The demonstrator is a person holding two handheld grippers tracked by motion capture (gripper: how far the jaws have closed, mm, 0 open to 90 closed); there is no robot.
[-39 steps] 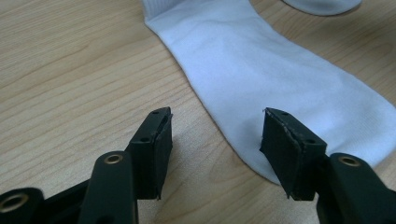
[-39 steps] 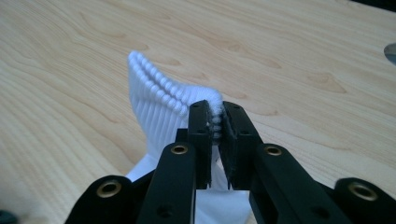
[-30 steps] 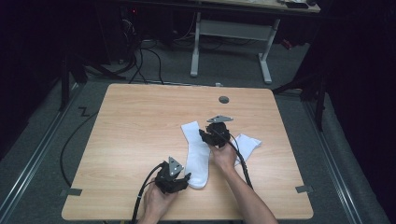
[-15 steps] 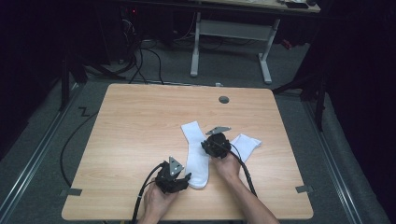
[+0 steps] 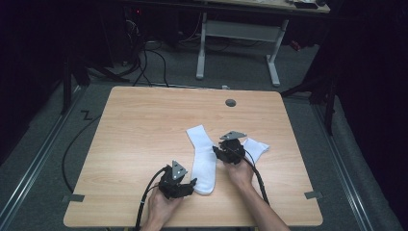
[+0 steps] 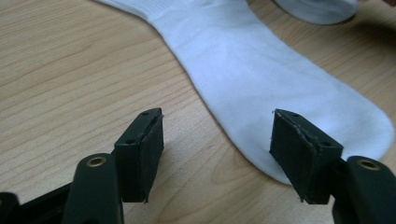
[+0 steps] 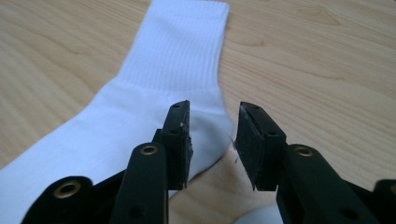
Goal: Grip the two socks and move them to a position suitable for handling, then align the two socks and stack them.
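**Two grippers at the long sock, neither holding**

Left to right: our left gripper [image 5: 188, 185] sits low at the toe of the long white sock [image 5: 204, 156], jaws just opened wide, toe edge between them, no grip. The sock runs up the desk [image 5: 139, 125], away from us. Our right gripper [image 5: 217, 152] is at its heel edge, jaws half open, empty. The second sock [image 5: 256, 147] lies beyond.

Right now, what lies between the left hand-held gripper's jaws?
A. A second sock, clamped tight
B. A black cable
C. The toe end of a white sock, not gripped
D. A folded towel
C: in the left gripper view the left hand-held gripper has its jaws apart over the white sock, its pads clear of the toe end.
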